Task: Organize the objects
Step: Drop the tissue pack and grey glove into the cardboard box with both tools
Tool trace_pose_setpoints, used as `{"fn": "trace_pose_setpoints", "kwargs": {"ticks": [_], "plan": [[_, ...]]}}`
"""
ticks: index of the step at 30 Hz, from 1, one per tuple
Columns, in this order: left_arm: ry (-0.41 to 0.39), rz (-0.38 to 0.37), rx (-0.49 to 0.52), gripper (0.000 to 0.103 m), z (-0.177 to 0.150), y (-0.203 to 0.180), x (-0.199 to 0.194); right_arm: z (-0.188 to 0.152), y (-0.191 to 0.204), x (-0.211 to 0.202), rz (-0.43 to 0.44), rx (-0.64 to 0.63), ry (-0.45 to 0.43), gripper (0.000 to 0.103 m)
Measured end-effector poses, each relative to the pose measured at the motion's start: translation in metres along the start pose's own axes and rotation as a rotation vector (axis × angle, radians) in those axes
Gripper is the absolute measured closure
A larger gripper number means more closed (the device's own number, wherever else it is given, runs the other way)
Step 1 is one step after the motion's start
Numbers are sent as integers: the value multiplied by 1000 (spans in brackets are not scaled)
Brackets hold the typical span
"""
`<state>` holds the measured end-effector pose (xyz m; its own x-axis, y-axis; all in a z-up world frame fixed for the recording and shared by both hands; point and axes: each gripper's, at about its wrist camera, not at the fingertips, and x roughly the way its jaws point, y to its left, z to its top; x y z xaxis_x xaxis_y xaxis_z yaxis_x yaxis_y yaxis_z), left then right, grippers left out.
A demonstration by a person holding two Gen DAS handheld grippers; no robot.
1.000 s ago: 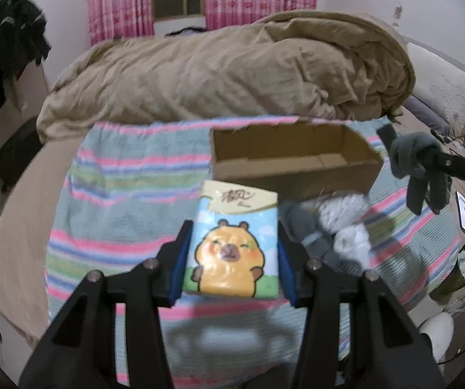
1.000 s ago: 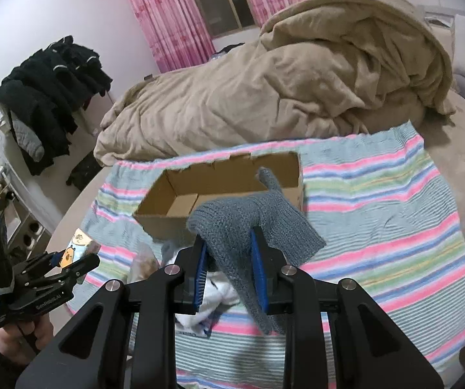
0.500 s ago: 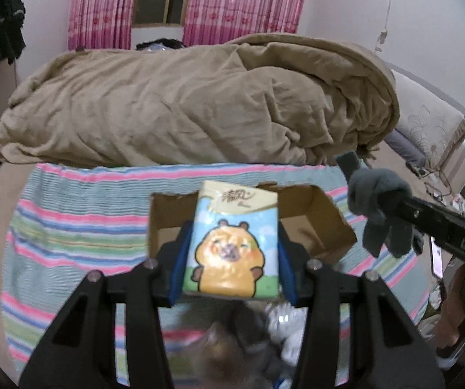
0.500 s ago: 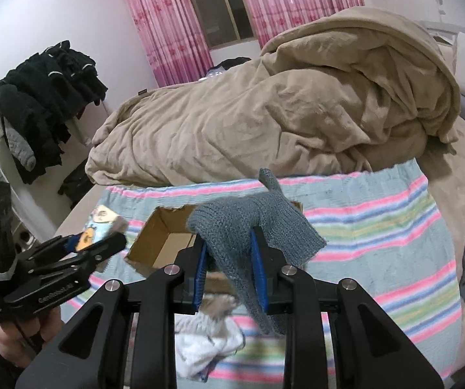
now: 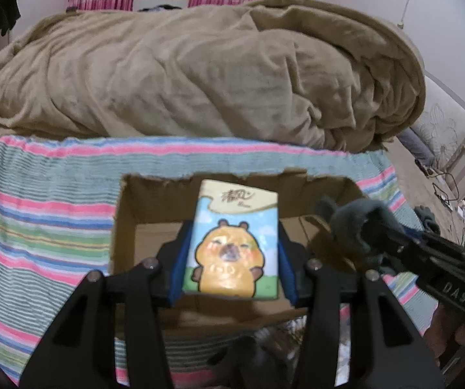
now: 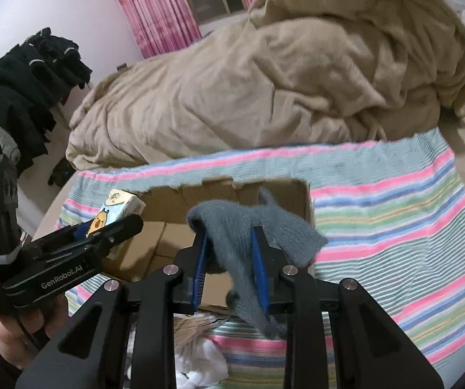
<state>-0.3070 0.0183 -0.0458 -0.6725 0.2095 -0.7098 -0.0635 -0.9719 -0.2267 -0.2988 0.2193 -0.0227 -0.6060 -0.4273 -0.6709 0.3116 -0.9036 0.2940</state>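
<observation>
My left gripper (image 5: 232, 243) is shut on a tissue pack (image 5: 234, 240) with a cartoon bear and holds it over the open cardboard box (image 5: 125, 227). The pack also shows in the right wrist view (image 6: 115, 214) at the box's left end. My right gripper (image 6: 229, 253) is shut on a grey sock (image 6: 252, 230) and holds it over the box (image 6: 167, 207), toward its right end. The sock and right gripper show in the left wrist view (image 5: 355, 223).
The box sits on a striped blanket (image 5: 38, 214) on a bed. A bunched tan duvet (image 5: 200, 74) lies behind it. More socks and white cloth (image 6: 203, 356) lie in front of the box. Dark clothes (image 6: 31, 74) hang at the far left.
Both grippers have moved forward and down toward the box. The tissue pack and the grey sock now hang over its opening instead of in front of it.
</observation>
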Motion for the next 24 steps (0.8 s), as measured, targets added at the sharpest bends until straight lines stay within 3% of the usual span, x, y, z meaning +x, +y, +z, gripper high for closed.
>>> {"fn": "trace_pose_setpoints", "kwargs": {"ticks": [6, 12, 14, 24], "plan": [[49, -3, 22, 54, 1, -3, 14, -8, -6, 12, 2, 13, 40, 72], [43, -18, 10, 36, 2, -2, -2, -10, -4, 4, -27, 22, 54, 54], [31, -19, 6, 35, 3, -2, -15, -10, -2, -1, -38, 17, 49, 48], [-75, -1, 6, 27, -6, -2, -101, -19, 23, -54, -64, -32, 1, 44]]}}
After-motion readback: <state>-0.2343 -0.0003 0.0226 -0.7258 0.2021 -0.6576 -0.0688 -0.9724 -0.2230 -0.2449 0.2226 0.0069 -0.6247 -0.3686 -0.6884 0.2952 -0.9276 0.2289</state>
